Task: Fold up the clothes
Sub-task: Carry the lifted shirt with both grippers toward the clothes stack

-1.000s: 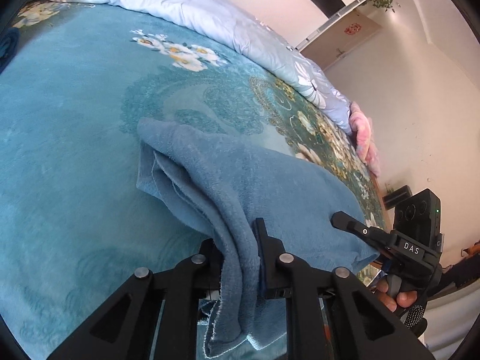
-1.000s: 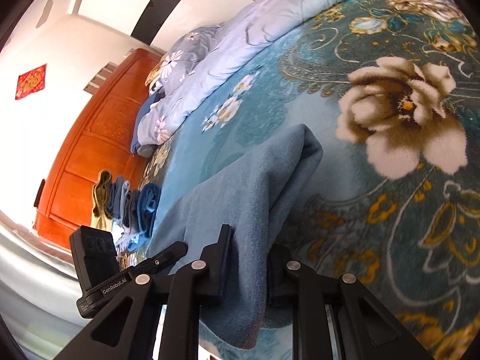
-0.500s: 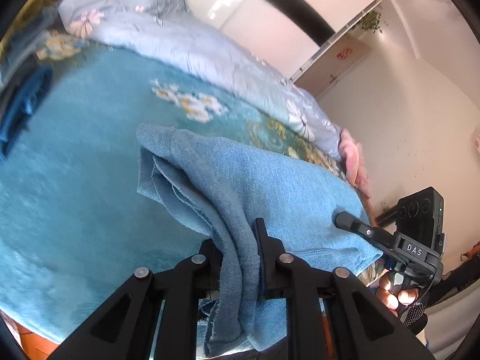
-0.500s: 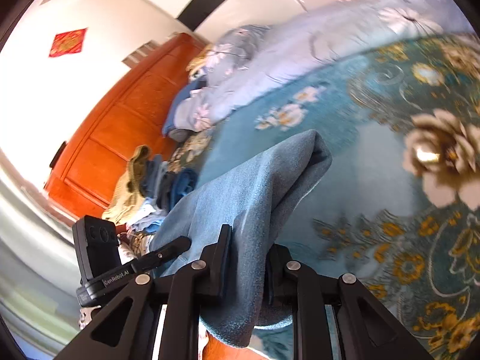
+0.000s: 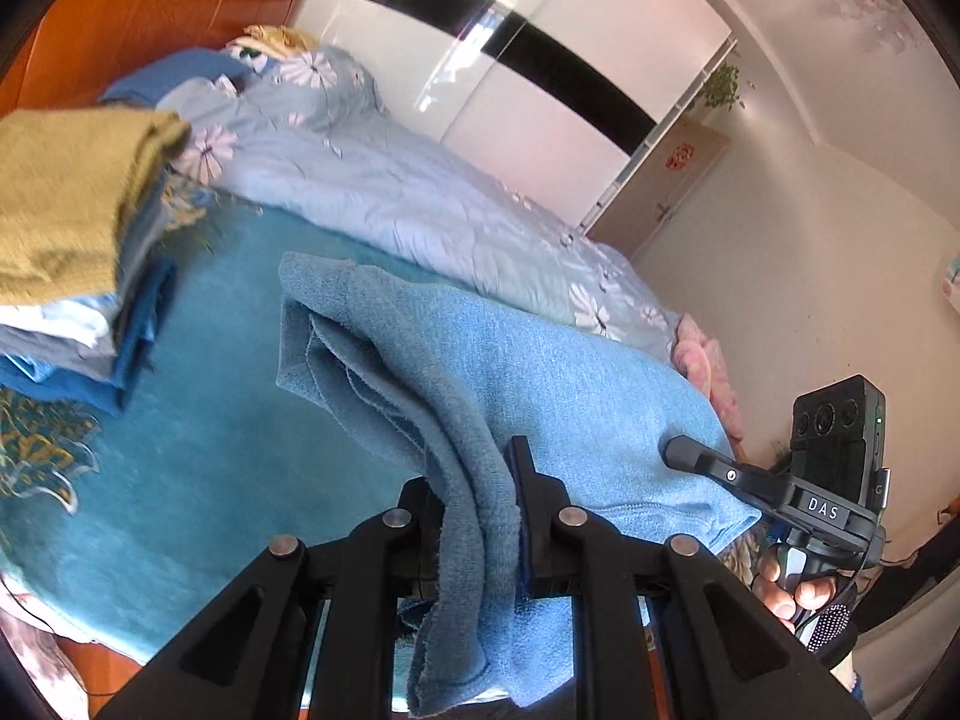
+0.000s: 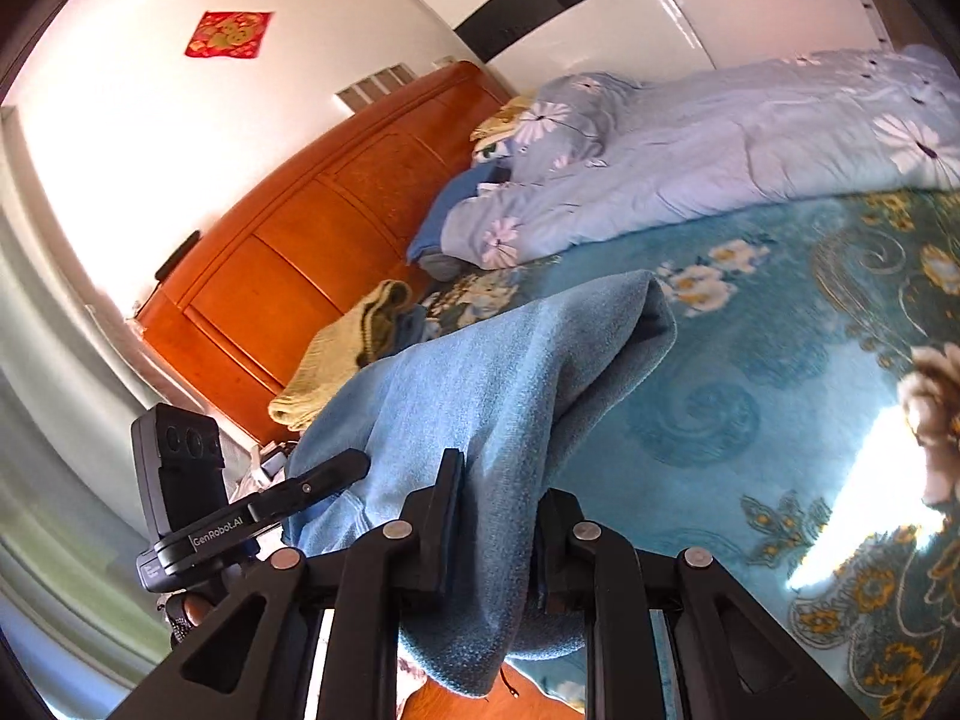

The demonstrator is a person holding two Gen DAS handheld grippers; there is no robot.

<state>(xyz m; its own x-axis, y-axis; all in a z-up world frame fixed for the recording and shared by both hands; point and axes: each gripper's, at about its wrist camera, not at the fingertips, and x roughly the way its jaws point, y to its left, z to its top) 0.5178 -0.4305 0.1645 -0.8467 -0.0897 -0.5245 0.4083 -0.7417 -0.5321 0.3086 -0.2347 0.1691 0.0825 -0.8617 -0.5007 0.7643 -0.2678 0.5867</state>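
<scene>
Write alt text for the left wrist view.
The left claw is shut on a folded blue towel, held above a teal bedspread. A clothes stack sits at left, and the right claw grips the towel's other end.

Around you stood a bed (image 6: 750, 396) with a teal floral blanket, an orange wooden headboard (image 6: 312, 222), white walls, a red square wall hanging (image 6: 228, 34), and bright sunlight.
</scene>
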